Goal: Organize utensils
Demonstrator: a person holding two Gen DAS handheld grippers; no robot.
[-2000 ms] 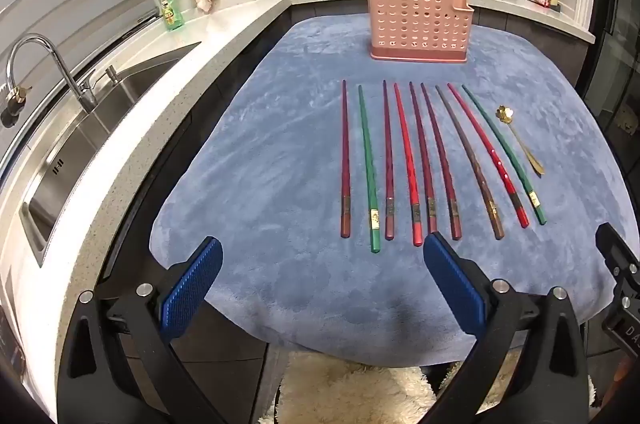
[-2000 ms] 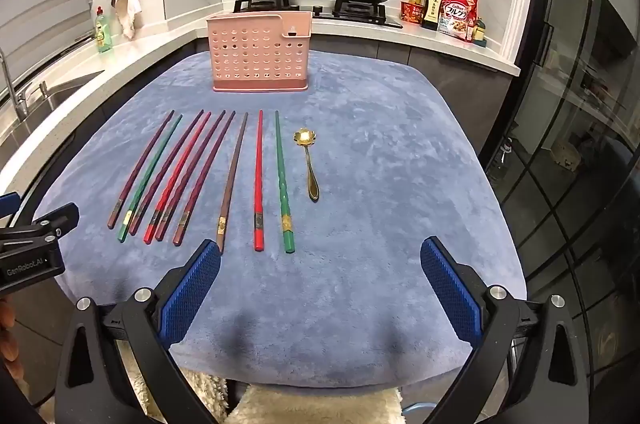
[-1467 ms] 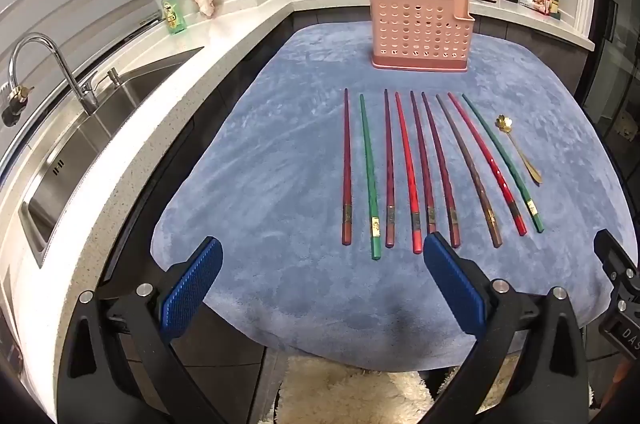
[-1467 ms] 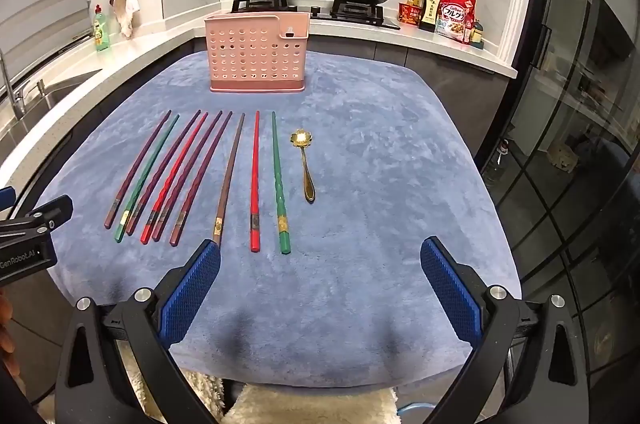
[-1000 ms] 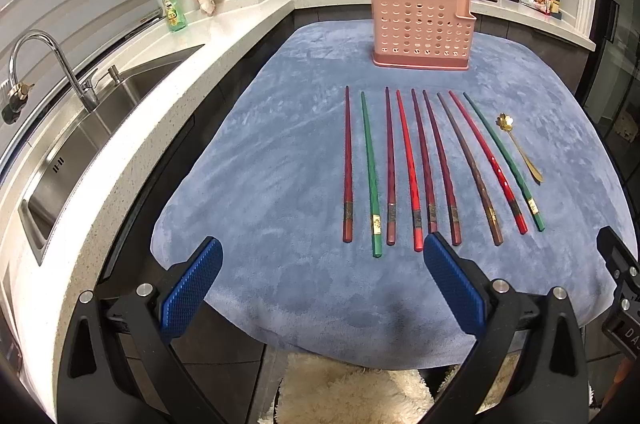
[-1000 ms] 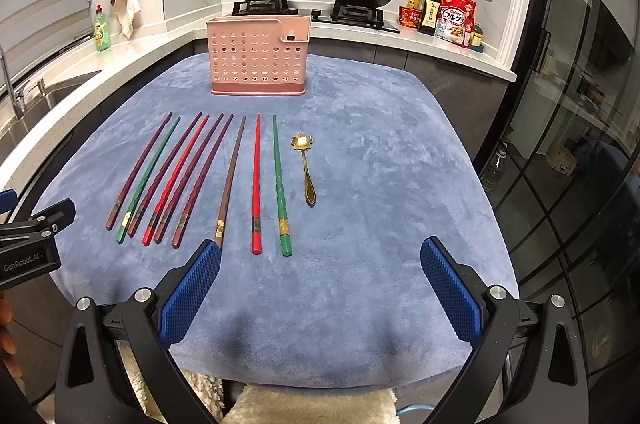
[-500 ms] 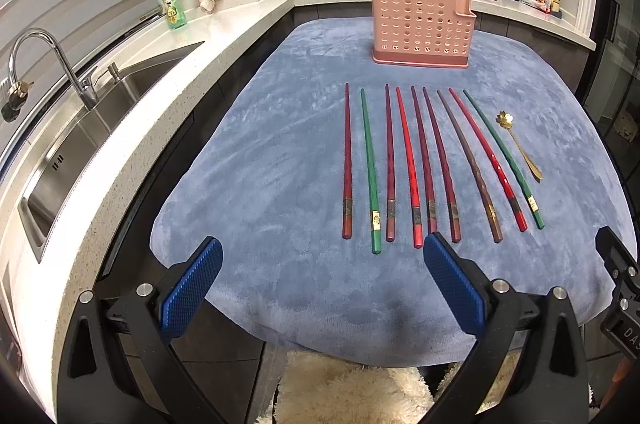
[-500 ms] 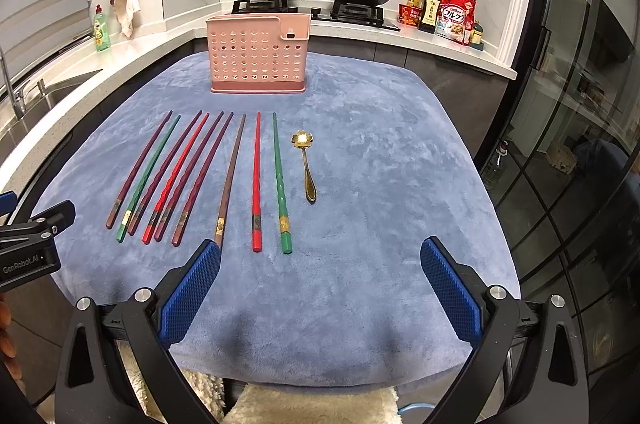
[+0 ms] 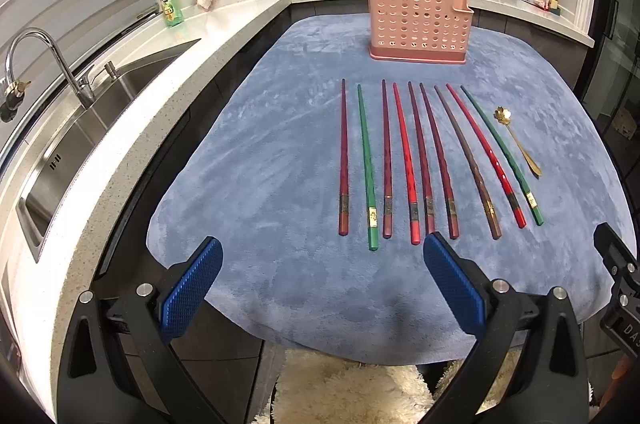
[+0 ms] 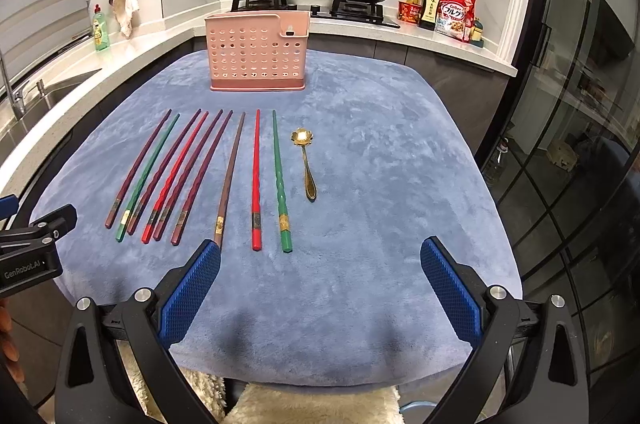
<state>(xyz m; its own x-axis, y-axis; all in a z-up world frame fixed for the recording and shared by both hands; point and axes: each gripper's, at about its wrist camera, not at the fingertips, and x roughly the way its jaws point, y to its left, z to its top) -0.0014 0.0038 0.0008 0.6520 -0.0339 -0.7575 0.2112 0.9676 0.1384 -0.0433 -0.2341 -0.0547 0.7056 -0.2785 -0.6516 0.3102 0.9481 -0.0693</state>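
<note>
nothing has moved since the earlier frames; both the left gripper (image 9: 322, 286) and right gripper (image 10: 320, 286) hang wide open and empty at the near table edge; 9 chopsticks (image 10: 256, 180) and a gold spoon (image 10: 306, 164) lie on the blue cloth (image 10: 380, 164); whether the pink basket (image 10: 258, 54) holds anything, i cannot tell

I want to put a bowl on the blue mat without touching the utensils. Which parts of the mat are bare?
The blue mat is bare right of the gold spoon, to its right edge. It is also bare left of the chopsticks, toward the sink, and along the near edge. The middle is crowded: nine chopsticks lie side by side below the pink holder.
</note>
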